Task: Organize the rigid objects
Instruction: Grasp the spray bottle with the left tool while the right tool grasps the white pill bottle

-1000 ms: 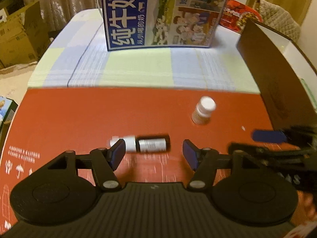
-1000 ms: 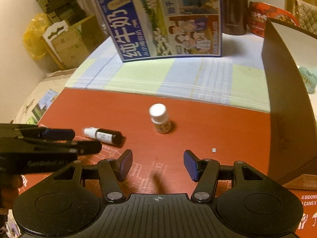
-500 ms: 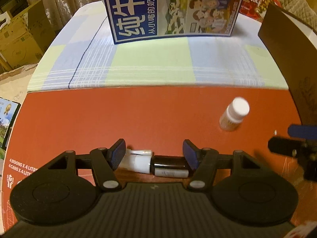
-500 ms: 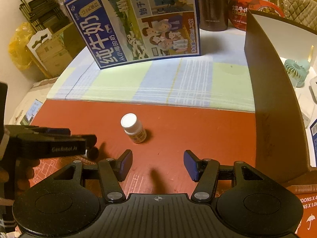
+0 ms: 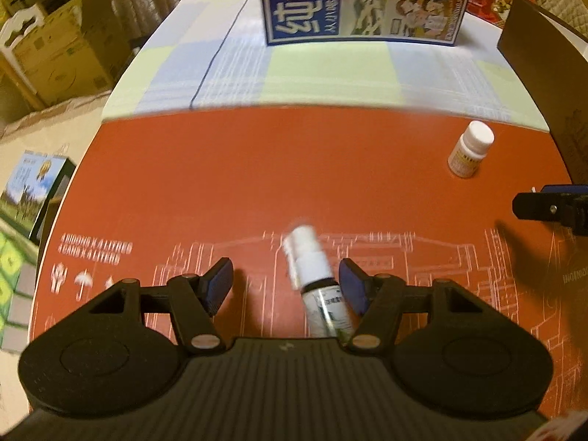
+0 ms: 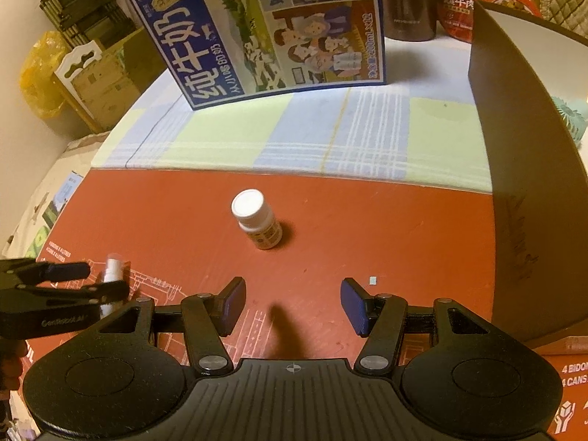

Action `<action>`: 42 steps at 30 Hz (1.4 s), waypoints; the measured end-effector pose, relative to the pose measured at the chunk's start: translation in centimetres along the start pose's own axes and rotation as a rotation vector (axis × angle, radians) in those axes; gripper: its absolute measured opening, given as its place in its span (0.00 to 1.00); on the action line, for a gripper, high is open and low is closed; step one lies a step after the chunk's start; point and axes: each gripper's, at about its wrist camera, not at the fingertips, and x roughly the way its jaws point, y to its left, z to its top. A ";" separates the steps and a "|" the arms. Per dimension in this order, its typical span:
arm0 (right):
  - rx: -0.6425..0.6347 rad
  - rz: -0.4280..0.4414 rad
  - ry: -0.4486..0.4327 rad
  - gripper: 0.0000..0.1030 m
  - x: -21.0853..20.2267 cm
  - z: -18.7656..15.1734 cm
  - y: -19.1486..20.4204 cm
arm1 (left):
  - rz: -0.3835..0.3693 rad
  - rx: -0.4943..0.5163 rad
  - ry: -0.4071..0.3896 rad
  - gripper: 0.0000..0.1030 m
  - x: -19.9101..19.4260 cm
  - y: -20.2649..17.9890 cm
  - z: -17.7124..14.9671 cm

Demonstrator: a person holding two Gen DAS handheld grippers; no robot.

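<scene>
A small dark spray bottle (image 5: 316, 286) with a white nozzle lies on the red cardboard sheet (image 5: 257, 183). It sits between the fingers of my left gripper (image 5: 286, 275), close against the right pad, nozzle pointing away and blurred. The jaws stand wide, with a gap on the bottle's left side. A white-capped pill bottle (image 6: 257, 218) stands upright ahead of my right gripper (image 6: 293, 294), which is open with nothing in it. In the right wrist view, the left gripper (image 6: 73, 279) is at the left edge with the spray bottle's nozzle (image 6: 112, 266) showing between its fingers.
A blue milk carton box (image 6: 257, 29) stands at the back on a checked cloth (image 6: 330, 136). The brown wall of a cardboard box (image 6: 522, 183) rises at the right. A brown flask (image 6: 408, 0) and a red bowl (image 6: 477, 3) sit behind.
My left gripper came down over the spray bottle. The bottle lay crosswise before and now points away between the fingers. The right gripper has barely moved.
</scene>
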 end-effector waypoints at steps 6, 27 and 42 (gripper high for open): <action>-0.014 0.010 0.009 0.53 0.3 -0.2 0.5 | -0.029 -0.001 0.010 0.44 -0.6 0.1 -1.2; -0.140 -0.006 -0.058 0.53 1.7 1.3 1.9 | -0.061 0.081 -0.046 0.20 2.1 -2.1 2.5; -0.263 -0.023 -0.084 0.34 4.8 2.8 3.2 | -0.077 0.091 -0.048 0.20 3.7 -2.9 5.3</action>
